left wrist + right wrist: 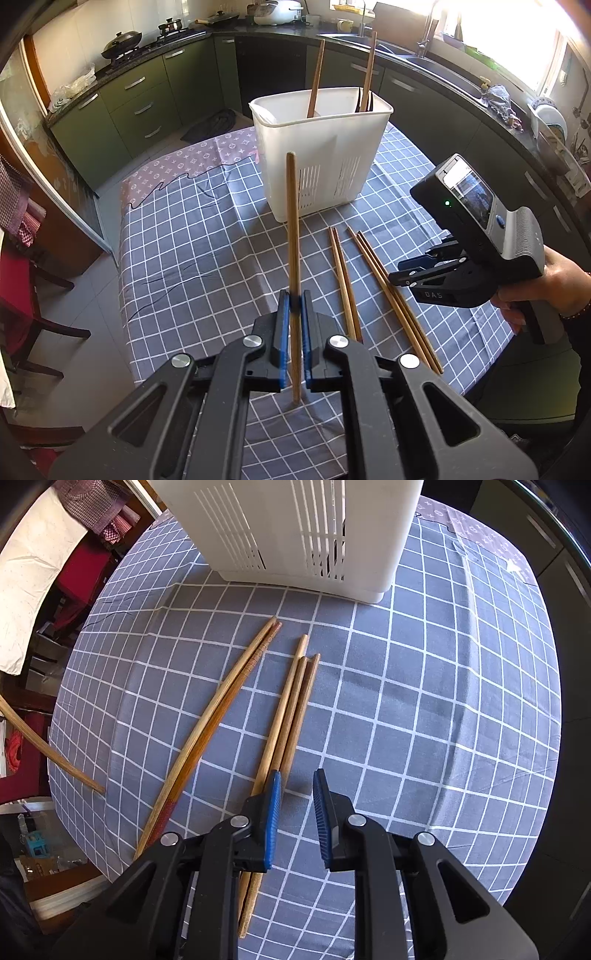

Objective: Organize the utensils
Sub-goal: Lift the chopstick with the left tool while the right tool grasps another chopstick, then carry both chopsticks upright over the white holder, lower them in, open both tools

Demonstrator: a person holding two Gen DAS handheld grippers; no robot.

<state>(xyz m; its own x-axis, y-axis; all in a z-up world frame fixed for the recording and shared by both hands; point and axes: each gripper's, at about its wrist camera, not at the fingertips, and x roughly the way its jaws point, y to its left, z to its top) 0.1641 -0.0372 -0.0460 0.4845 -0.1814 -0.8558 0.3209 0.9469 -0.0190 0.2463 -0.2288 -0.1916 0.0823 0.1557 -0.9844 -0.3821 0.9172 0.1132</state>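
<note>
Wooden chopstick stands nearly upright in the left gripper, pinched between the blue pads low on its length, its lower end close to or on the cloth. The white holder sits beyond it on the cloth, with two chopsticks already leaning inside.

To seat this one well, I would lift until its lower tip clears the holder's rim, carry it over the opening, keep it close to vertical, then lower and only release once the tip is well inside, so it leans against a wall rather than tipping out.

The right gripper hovers low in front of the holder, jaws apart and empty, its left pad just over the group of three chopsticks; a pair lies left of those. Taking one stick from the three needs a narrow, aligned approach.
</note>
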